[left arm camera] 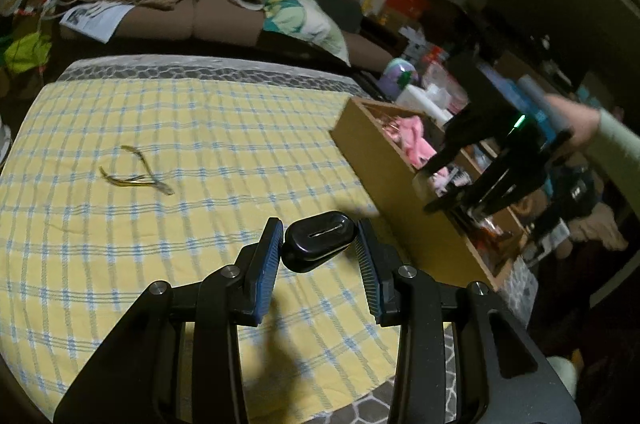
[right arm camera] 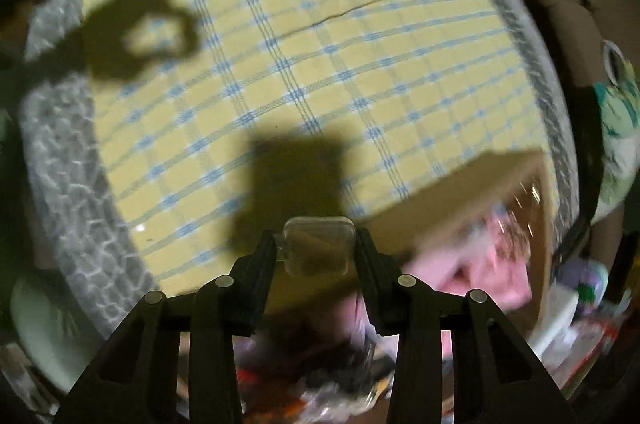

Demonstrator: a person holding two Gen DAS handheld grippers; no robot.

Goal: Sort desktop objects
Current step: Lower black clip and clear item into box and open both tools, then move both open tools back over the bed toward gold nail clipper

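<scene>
Above the tablecloth's (left arm camera: pixel 160 112) right edge, the left gripper (left arm camera: pixel 319 240) pinches a black case (left arm camera: pixel 319 240), while the right gripper (right arm camera: pixel 316 246) clamps a clear box (right arm camera: pixel 318 244) over the blurred wooden organizer (right arm camera: pixel 460 200).

Two wrist views, shared tablecloth (left arm camera: pixel 160 128)

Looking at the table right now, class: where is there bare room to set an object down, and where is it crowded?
Bare checked cloth spreads between the nippers and the wooden box, and along the far grey edge. The box's compartments are crowded, with the right gripper above them.
</scene>
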